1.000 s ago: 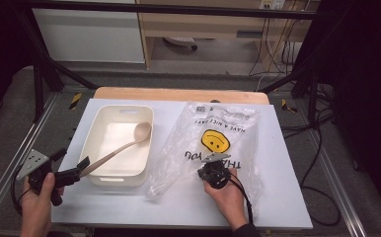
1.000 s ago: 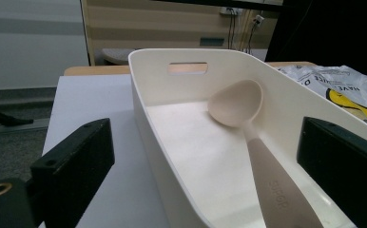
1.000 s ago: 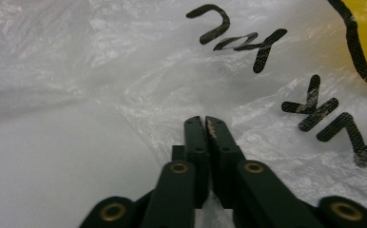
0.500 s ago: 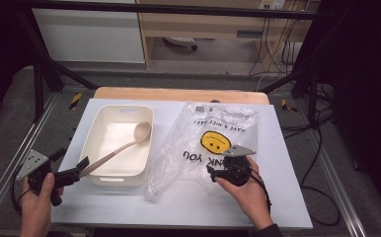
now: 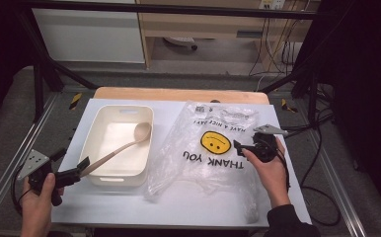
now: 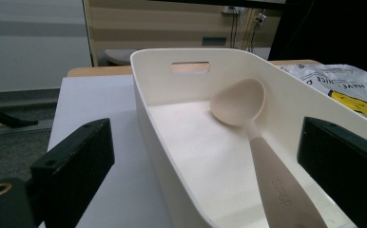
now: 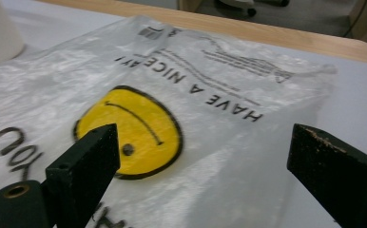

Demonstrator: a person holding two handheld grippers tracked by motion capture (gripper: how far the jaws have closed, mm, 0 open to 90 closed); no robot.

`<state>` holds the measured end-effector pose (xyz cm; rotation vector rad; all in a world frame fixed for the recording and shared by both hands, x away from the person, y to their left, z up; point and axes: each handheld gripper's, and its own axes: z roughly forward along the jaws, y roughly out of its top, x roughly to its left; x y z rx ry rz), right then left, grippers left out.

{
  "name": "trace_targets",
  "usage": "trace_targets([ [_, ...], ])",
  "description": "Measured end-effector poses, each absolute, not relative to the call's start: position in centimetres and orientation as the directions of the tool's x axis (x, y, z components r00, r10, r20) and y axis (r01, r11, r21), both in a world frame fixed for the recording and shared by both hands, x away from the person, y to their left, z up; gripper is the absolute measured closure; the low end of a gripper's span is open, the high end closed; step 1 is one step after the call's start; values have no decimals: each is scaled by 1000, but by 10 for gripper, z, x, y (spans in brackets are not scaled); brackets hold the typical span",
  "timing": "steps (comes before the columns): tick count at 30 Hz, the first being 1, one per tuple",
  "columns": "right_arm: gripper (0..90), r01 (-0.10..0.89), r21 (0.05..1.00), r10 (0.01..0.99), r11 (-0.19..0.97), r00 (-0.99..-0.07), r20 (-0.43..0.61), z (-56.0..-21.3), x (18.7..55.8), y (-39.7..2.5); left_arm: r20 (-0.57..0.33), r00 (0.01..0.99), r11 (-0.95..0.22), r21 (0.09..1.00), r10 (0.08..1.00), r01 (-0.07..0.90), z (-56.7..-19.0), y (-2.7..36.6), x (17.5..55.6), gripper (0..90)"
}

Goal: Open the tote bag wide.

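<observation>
Near the person, the left tongs sit at the front-left of the bench, open wide w/ the spoon handle between the jaws, not pinched. The spoon leans over the front wall of the cream tub, bowl resting inside. The right tongs are open too, over the clear plastic bag w/ the yellow smiley. The bag lies flat, just right of the tub. Farther back, cables hang behind the bench.

Bright, evenly lit table, dark surroundings; close black jaws look blurred.
</observation>
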<state>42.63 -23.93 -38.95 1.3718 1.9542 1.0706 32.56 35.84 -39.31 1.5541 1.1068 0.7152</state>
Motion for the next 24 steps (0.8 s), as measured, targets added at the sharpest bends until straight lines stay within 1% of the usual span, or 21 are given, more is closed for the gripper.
trace_targets([
  [2,136,531,834,948,151,-316,30,-394,435,-255,-98,391,-20,957,915,288,-393,359,326,45],
  [4,142,535,832,953,146,-303,28,-396,438,-260,-99,389,-20,957,916,289,-393,359,326,45],
  [5,179,544,828,961,134,-276,27,-402,444,-268,-98,389,-20,957,916,289,-393,358,326,45],
  [6,194,551,824,964,132,-264,23,-405,447,-271,-98,389,-21,957,916,288,-393,358,325,45],
  [7,214,555,821,966,134,-259,18,-409,450,-273,-96,389,-21,958,916,286,-393,358,325,45],
  [8,214,555,821,966,134,-259,18,-409,450,-273,-94,389,-24,958,916,287,-393,358,325,45],
  [9,277,576,808,968,123,-251,31,-416,457,-277,-93,390,-25,958,916,287,-393,358,325,44],
  [10,277,576,808,968,123,-251,31,-416,457,-277,-97,388,-20,958,917,287,-393,358,325,44],
  [11,316,591,799,970,114,-241,39,-423,463,-279,-98,386,-19,957,917,288,-394,358,325,45],
  [12,316,591,799,970,114,-241,39,-423,463,-279,-96,386,-21,957,918,290,-394,358,325,45],
  [13,353,602,792,971,106,-233,47,-430,469,-279,-97,385,-21,957,918,290,-394,358,325,45],
  [15,379,613,783,973,106,-228,47,-435,474,-278,-96,384,-21,957,918,291,-394,358,325,45],
  [16,408,620,778,971,107,-232,52,-437,475,-278,-96,384,-21,957,918,291,-394,359,325,45],
  [17,408,620,778,971,107,-232,52,-437,475,-278,-97,384,-21,957,918,291,-394,359,325,45],
  [19,503,624,772,968,116,-245,52,-440,477,-278,-96,385,-23,956,918,292,-394,359,326,45],
  [20,630,627,768,966,129,-254,46,-442,477,-278,-95,385,-23,956,918,292,-394,359,326,45],
  [21,630,627,768,966,129,-254,46,-442,477,-278,-96,386,-22,956,918,292,-394,358,326,45],
  [22,767,634,763,965,129,-258,51,-442,475,-280,-96,385,-22,957,918,291,-394,358,326,45],
  [23,767,634,763,965,129,-258,51,-442,475,-280,-95,386,-23,956,918,291,-394,358,326,45],
  [24,819,629,766,964,132,-263,49,-441,474,-281,-95,385,-23,956,918,292,-394,358,326,45],
])
